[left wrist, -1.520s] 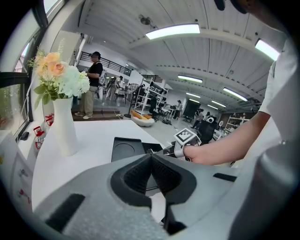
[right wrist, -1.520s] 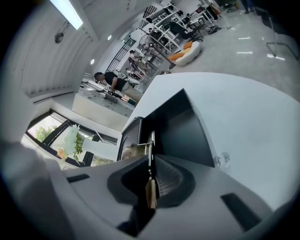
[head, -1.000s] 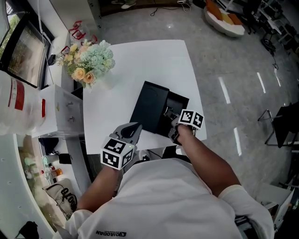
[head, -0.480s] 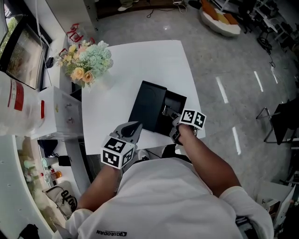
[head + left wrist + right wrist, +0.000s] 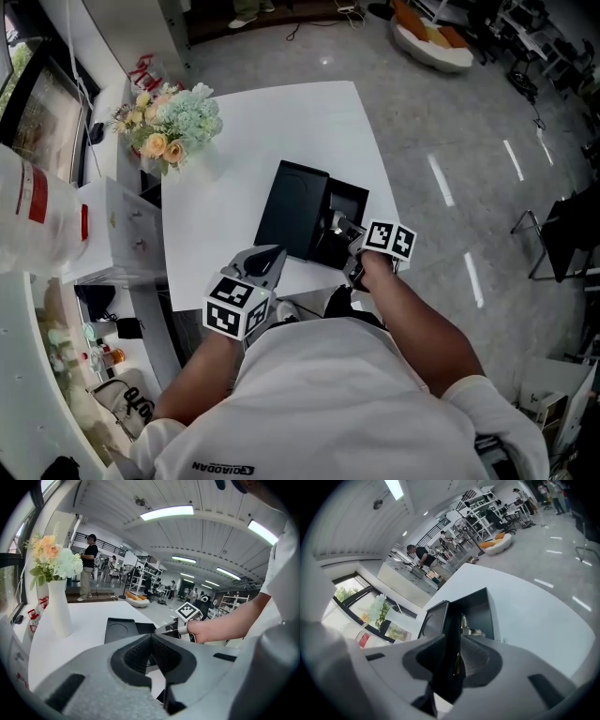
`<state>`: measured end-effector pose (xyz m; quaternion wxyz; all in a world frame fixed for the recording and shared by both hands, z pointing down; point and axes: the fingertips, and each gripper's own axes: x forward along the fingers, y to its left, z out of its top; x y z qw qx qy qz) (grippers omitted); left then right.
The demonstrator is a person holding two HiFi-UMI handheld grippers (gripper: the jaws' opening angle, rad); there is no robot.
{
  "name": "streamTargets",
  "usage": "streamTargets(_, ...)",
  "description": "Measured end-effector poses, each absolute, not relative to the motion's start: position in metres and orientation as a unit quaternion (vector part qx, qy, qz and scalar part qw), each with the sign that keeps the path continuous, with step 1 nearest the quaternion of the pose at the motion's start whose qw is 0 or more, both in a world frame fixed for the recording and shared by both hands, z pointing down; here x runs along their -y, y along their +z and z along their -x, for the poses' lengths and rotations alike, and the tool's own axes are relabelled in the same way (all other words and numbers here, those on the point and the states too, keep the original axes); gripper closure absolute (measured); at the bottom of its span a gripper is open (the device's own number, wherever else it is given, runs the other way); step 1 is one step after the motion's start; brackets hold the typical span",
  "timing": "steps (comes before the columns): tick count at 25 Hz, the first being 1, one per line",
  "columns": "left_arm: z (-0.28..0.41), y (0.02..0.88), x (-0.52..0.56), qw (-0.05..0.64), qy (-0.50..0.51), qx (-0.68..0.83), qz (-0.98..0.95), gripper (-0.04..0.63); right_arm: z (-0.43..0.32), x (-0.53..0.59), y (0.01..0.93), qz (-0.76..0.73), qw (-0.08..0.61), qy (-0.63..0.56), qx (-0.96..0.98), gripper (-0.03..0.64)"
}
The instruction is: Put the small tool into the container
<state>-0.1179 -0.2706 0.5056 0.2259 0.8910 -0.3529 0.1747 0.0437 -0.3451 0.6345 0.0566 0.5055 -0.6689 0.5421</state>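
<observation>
Where the head view looks down on the one white counter (image 5: 234,122), a single black container (image 5: 292,208) lies toward the person's edge, with a flat panel on its left and one open compartment on its right. One vase of flowers (image 5: 173,127) stands well apart at the far left corner. There are two grippers. The left gripper (image 5: 271,254) hovers at the near edge just beside the container's corner, and the right gripper (image 5: 348,234) reaches over the open compartment with the one small tool (image 5: 337,223), a glint of metal, at its tip. In the left gripper view, its two fingers (image 5: 136,656) are pressed together with nothing between them; beyond them lie the container's panel with one round recess, the vase to the left, and the other gripper held over the compartment. In the right gripper view, the two fingers (image 5: 480,660) stand only narrowly apart, clamped on the thin, brass-coloured small tool. Its silvery end points into the open compartment; whether it touches the bottom cannot be told.
</observation>
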Motion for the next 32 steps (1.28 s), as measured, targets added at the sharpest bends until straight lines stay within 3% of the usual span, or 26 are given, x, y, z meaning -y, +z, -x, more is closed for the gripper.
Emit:
streamTargets(16, 0.100, 0.495, 0.257, 0.190, 0.188, 0.318, -0.910, 0.586, -0.017, 0.296, 0.529, -0.466, 0.068, 0.364, 0.803, 0.557)
streamTargets(24, 0.082, 0.480, 0.254, 0.182, 0.173, 0.330, -0.910, 0.586, -0.029, 0.275, 0.485, -0.439, 0.088, 0.273, 0.851, 0.606)
streamTargets(32, 0.044, 0.459, 0.250, 0.168, 0.149, 0.345, -0.911, 0.586, -0.050, 0.262, 0.445, -0.405, 0.094, 0.199, 0.888, 0.611)
